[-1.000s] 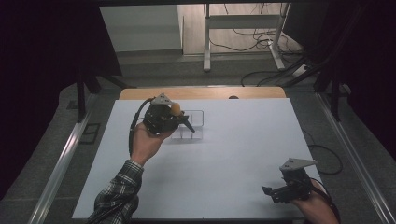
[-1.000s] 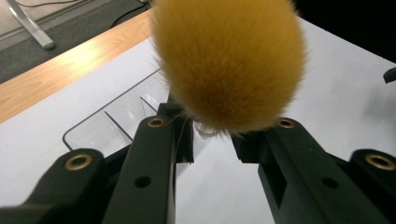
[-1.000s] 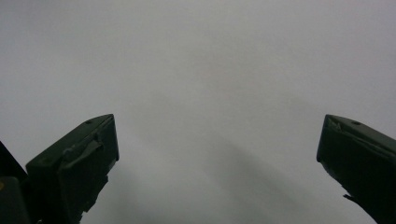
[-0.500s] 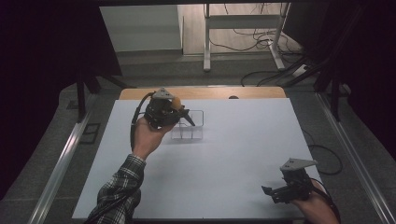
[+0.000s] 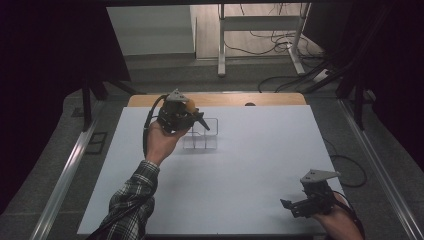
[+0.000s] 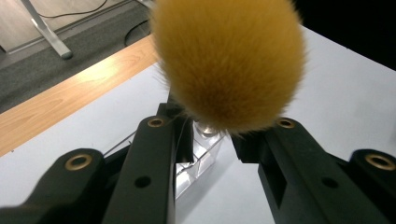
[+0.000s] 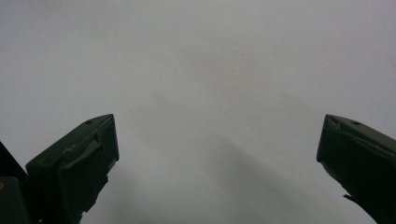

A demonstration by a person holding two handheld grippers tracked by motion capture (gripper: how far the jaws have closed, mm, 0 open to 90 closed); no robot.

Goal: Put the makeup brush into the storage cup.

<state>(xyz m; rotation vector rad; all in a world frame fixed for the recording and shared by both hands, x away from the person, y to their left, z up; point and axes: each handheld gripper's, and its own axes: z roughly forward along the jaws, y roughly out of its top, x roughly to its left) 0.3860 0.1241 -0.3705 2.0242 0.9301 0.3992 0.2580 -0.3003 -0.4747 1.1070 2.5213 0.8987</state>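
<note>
Left tongs (image 5: 200,121) raised, jaws clamped on something; right tongs (image 5: 291,207) rest low, jaws spread wide.

Table (image 5: 240,165): white top, with a strip of light wood along the far edge. On it: one clear plastic organiser (image 5: 202,137), divided into small compartments, standing toward the far left of centre.

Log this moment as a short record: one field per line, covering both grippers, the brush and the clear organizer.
left gripper: shut on the orange brush, raised over the organizer
orange brush: fluffy head toward the camera, held between the jaws
clear organizer: compartmented, on the white table, far left of centre
right gripper: open, jaws wide apart, low over bare table near the person's edge
</note>
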